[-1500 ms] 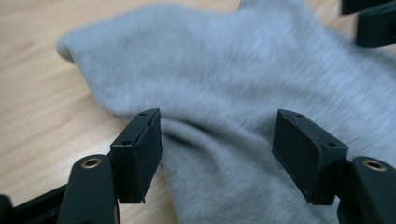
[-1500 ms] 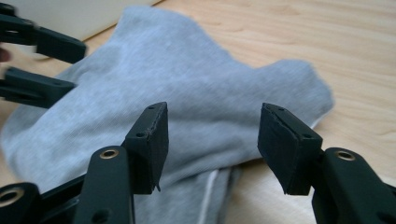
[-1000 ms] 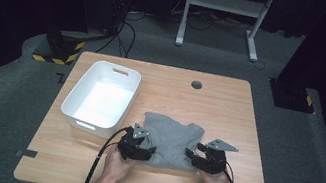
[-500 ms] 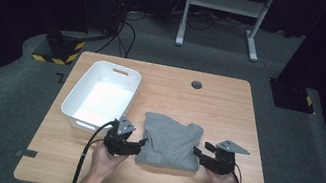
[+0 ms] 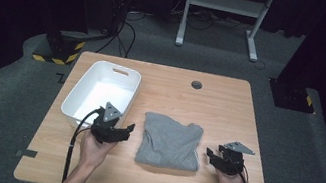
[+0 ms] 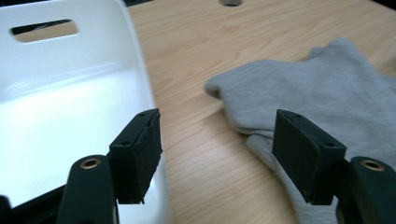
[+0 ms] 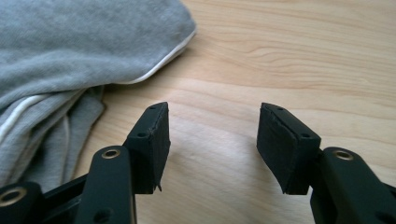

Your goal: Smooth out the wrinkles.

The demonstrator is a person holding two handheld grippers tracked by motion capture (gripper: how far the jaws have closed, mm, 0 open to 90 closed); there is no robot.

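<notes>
High view: a folded grey cotton sweatshirt (image 5: 170, 142) lies at the middle of the light wooden worktop (image 5: 230, 103), with a white rectangular plastic bin (image 5: 80, 92) at its 10 o'clock; the left gripper (image 5: 126, 129) hovers at the garment's 9 o'clock, jaws wide and empty, between bin and cloth; the right gripper (image 5: 209, 155) sits at its 3 o'clock, jaws apart with bare wood between them, and they have just been closing a little. Right gripper view shows white-piped edges and stacked layers (image 7: 60, 100). The sweatshirt looks soft, light and floppy; it would likely sag and unfold if pinched at one layer, so taking the thick folded edges on both sides seems safest.
</notes>
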